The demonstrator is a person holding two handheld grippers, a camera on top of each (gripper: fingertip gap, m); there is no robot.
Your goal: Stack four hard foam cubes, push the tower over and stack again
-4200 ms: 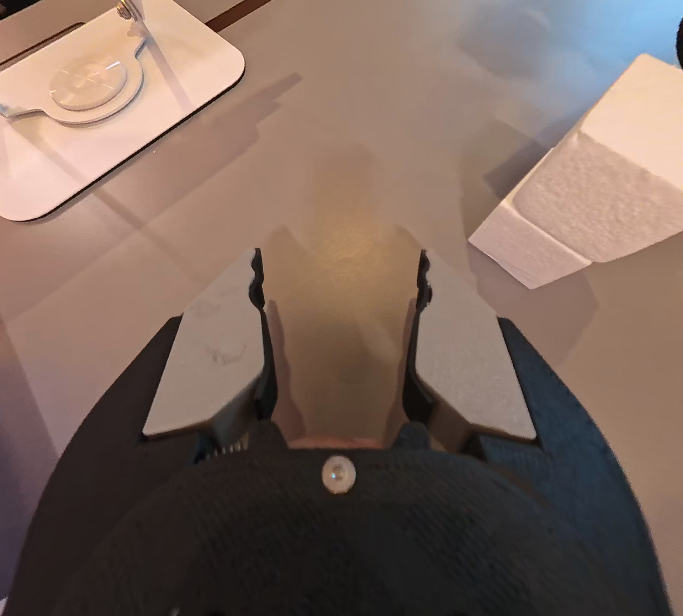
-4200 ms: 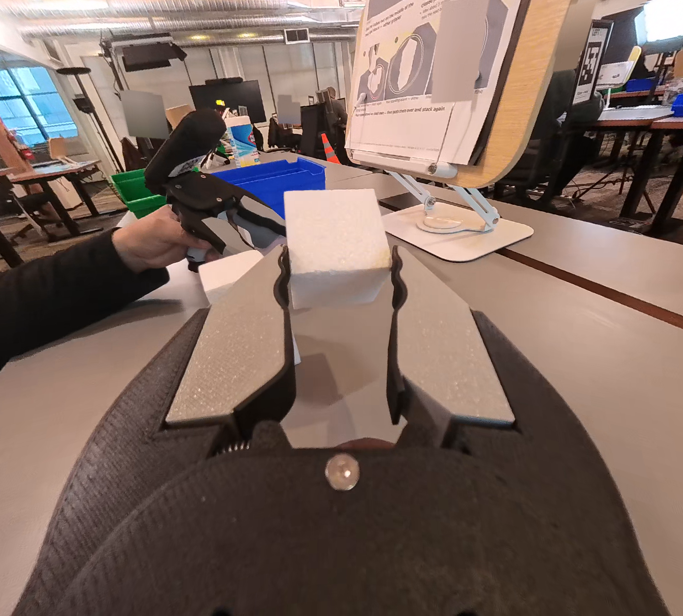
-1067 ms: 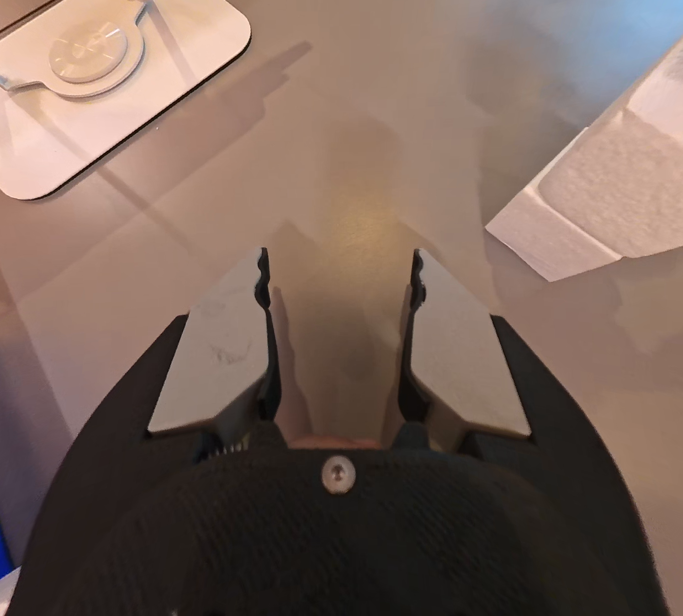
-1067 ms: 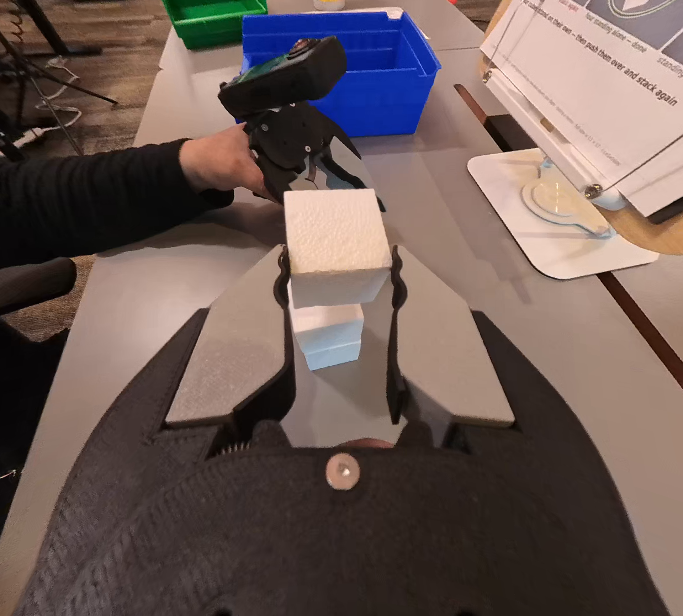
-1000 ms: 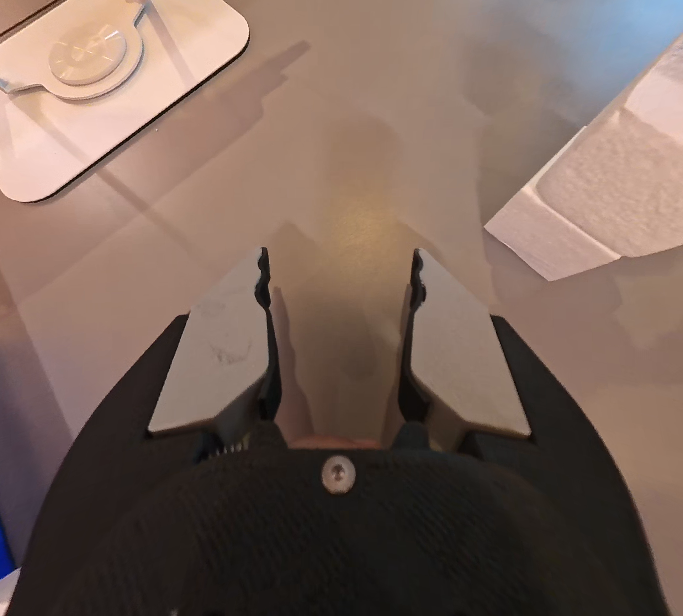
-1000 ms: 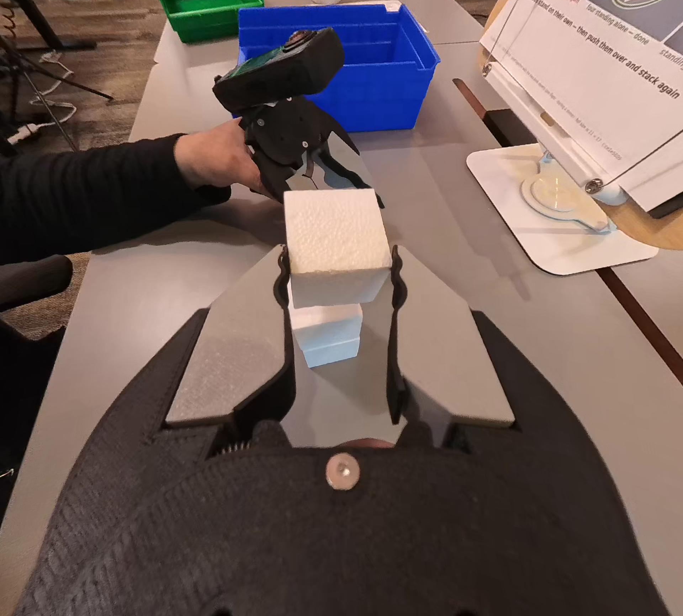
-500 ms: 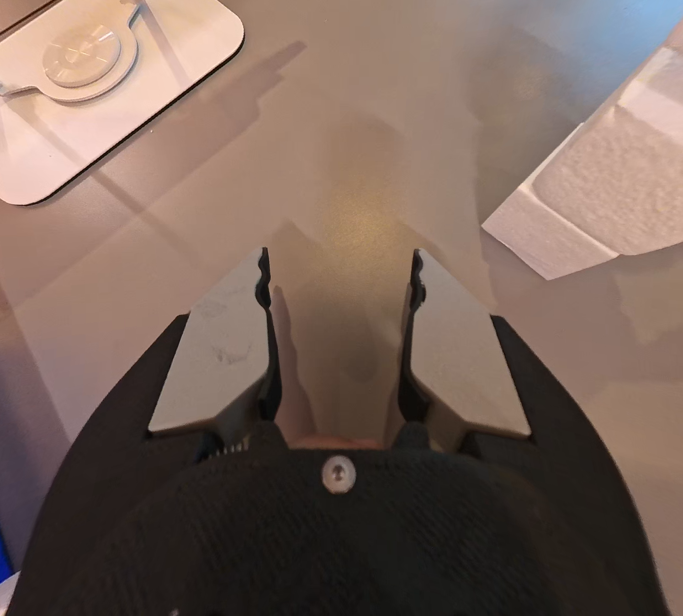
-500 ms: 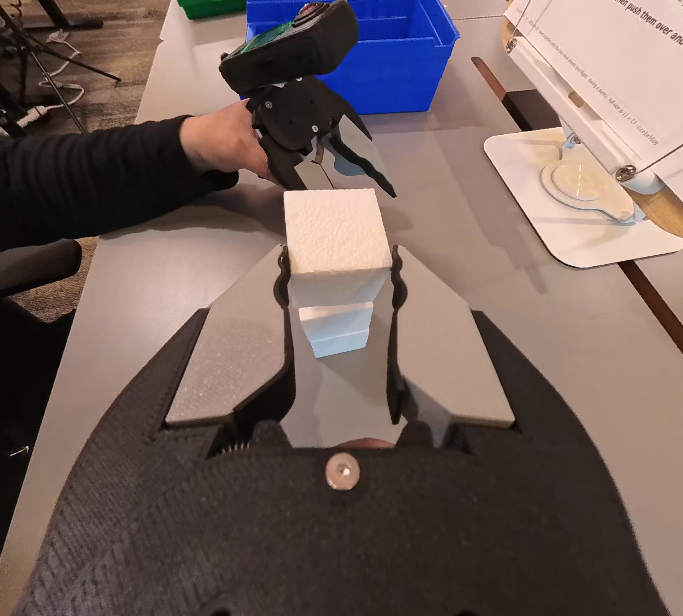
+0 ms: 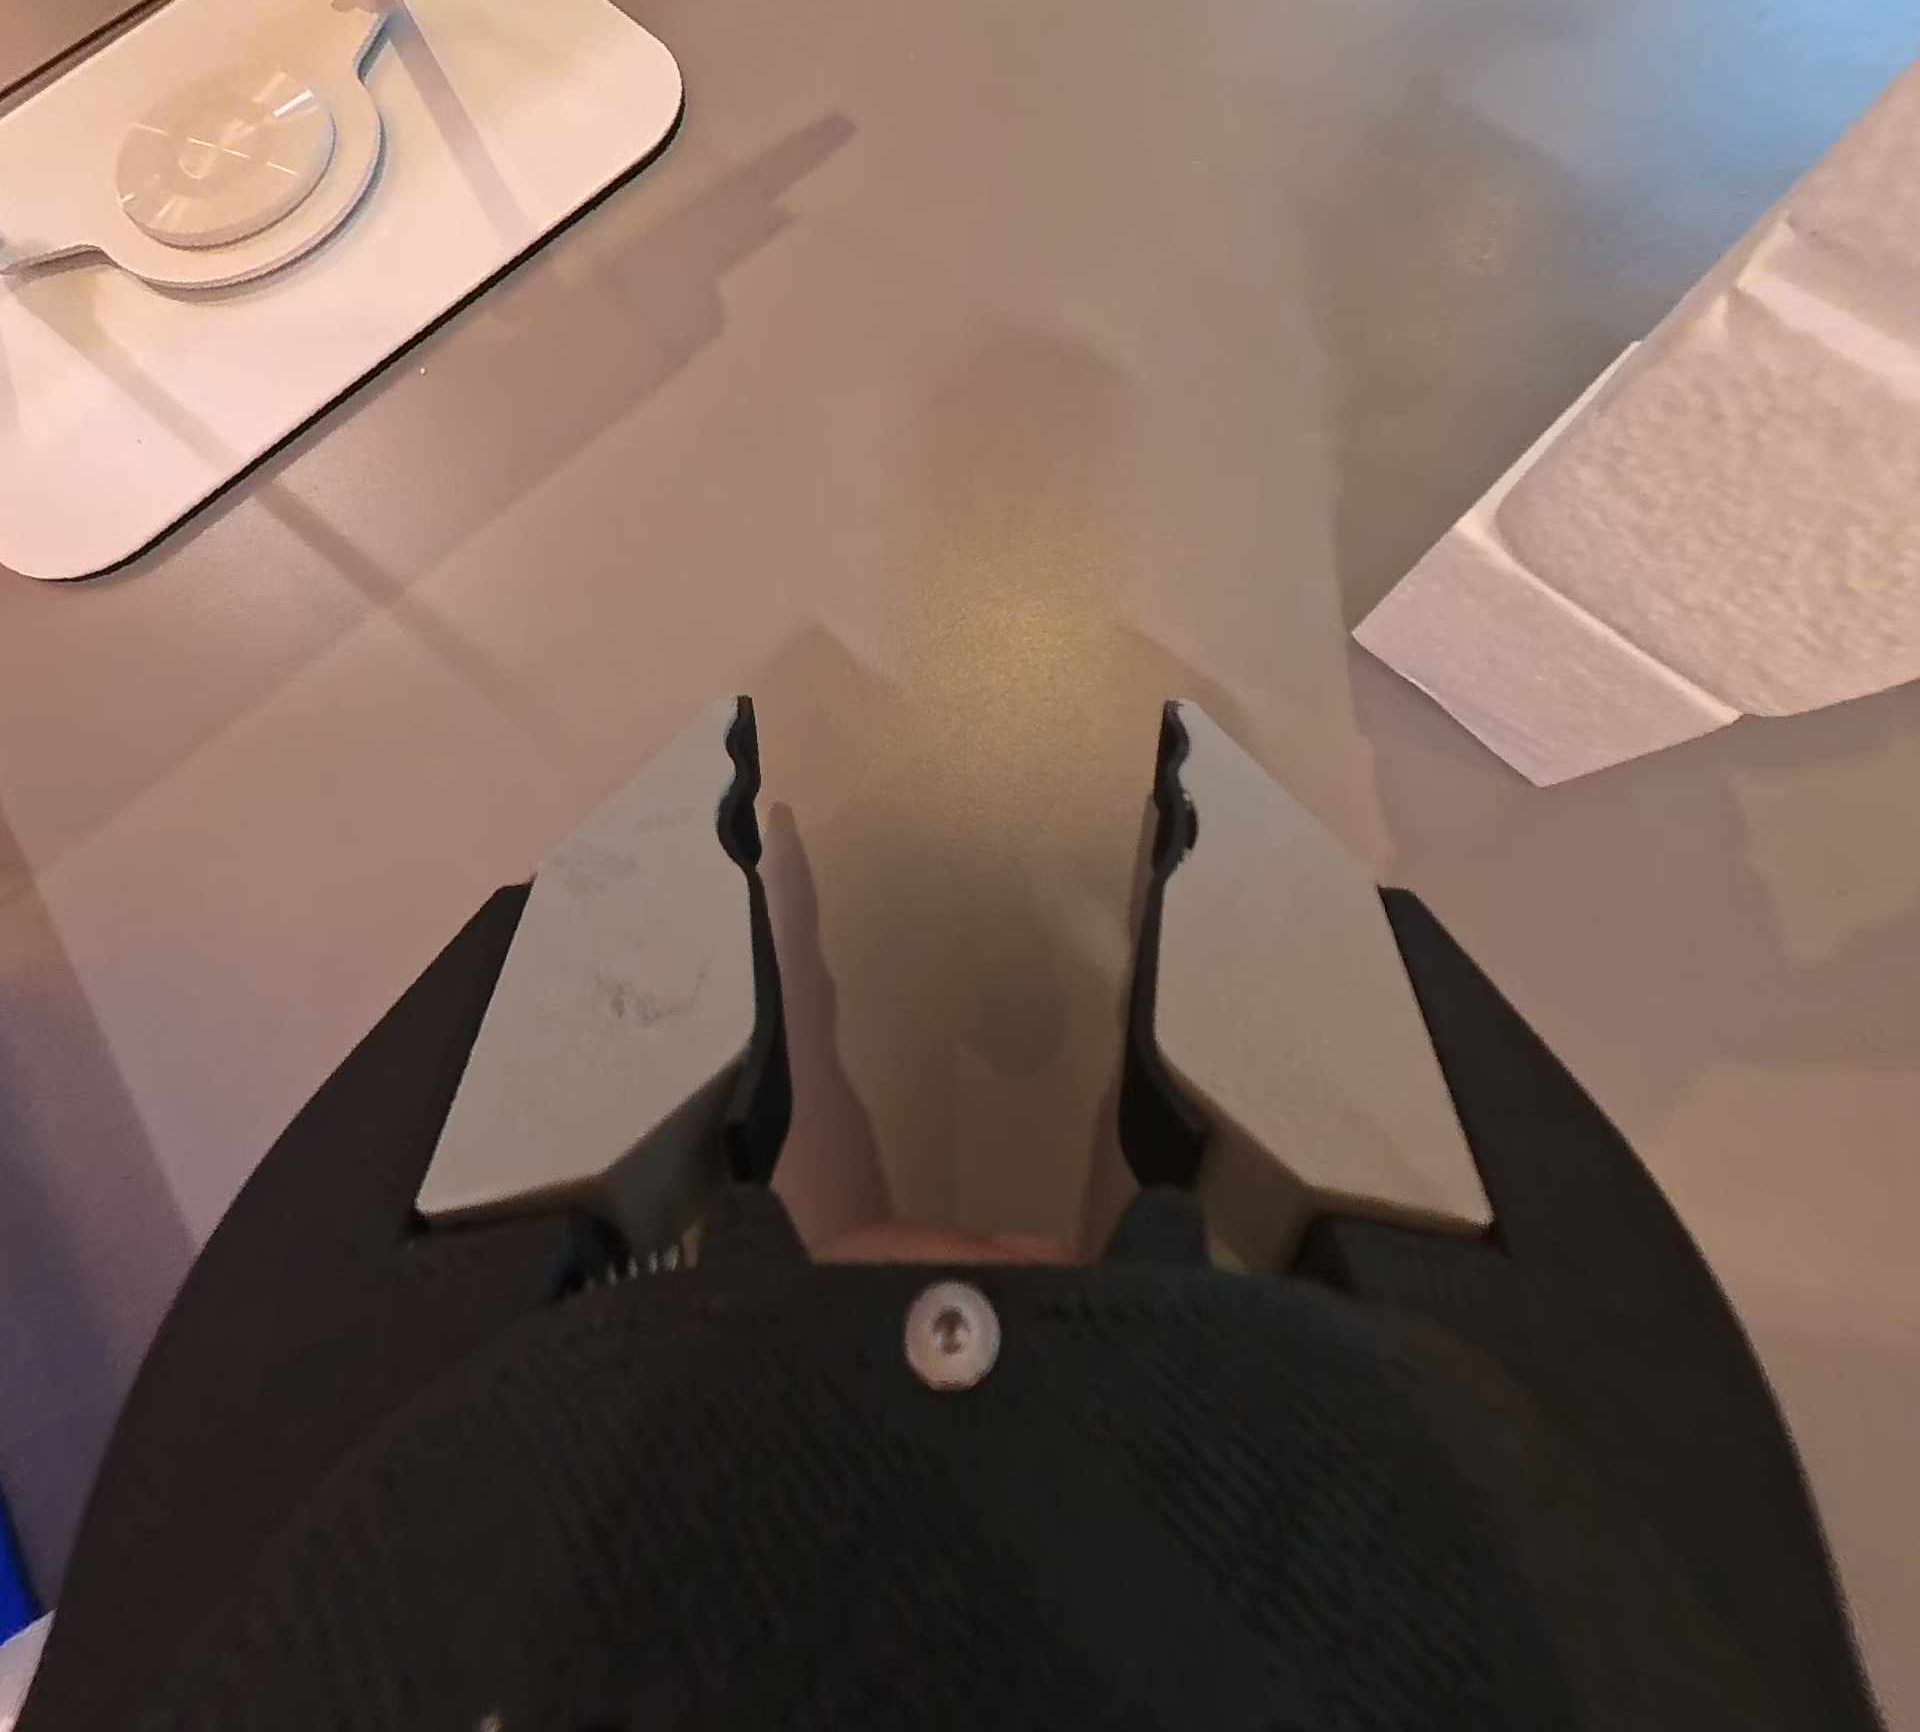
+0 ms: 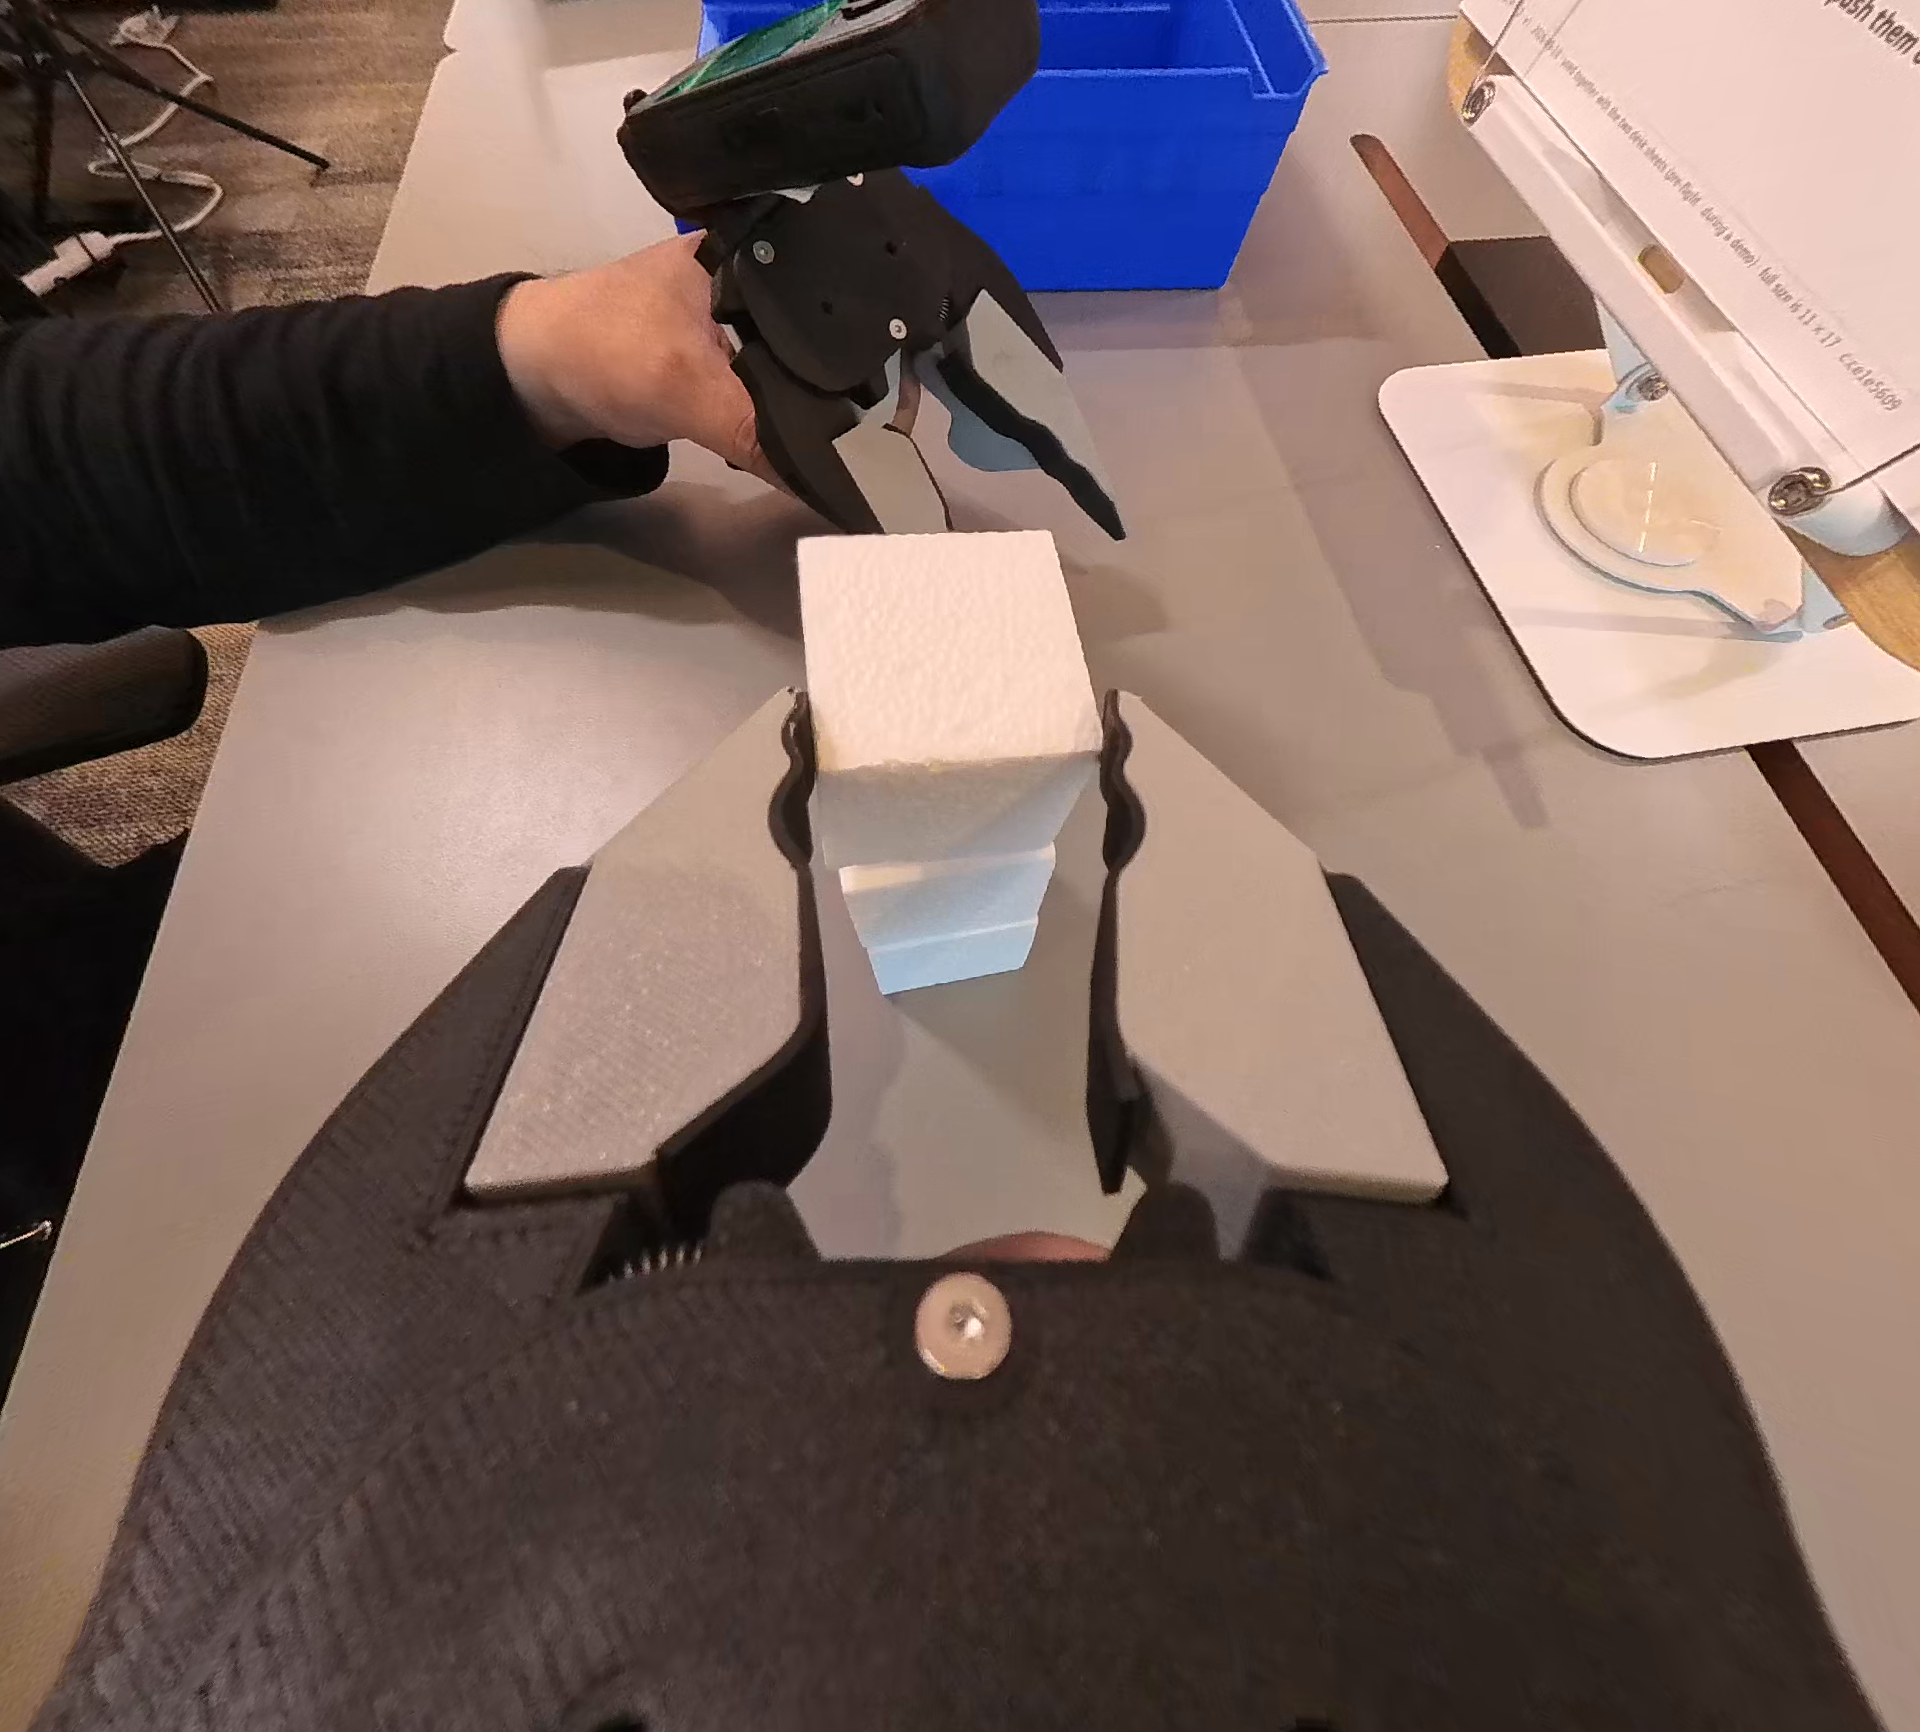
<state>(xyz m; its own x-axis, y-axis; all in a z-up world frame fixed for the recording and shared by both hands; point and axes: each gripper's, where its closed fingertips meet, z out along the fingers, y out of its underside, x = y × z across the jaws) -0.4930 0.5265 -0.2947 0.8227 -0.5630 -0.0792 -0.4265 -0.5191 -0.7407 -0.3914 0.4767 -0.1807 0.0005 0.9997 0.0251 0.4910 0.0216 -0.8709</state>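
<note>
The right hand-held gripper (image 10: 951, 763) pinched a white foam cube (image 10: 940, 643) directly above the stacked cubes (image 10: 945, 929) on the grey tabletop (image 10: 416, 799), while the left hand-held gripper (image 10: 997, 519) hovered beyond, spread and empty.

cube (image 10: 940, 643) over stack (image 10: 940, 929) | bin (image 10: 1132, 72) behind | stand (image 10: 1621, 560) right

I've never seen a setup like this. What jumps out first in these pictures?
A white foam cube is pinched in the right gripper, directly above a short stack of cubes on the grey table. Just beyond, a hand holds the left gripper open and empty before a bright blue bin.
</note>
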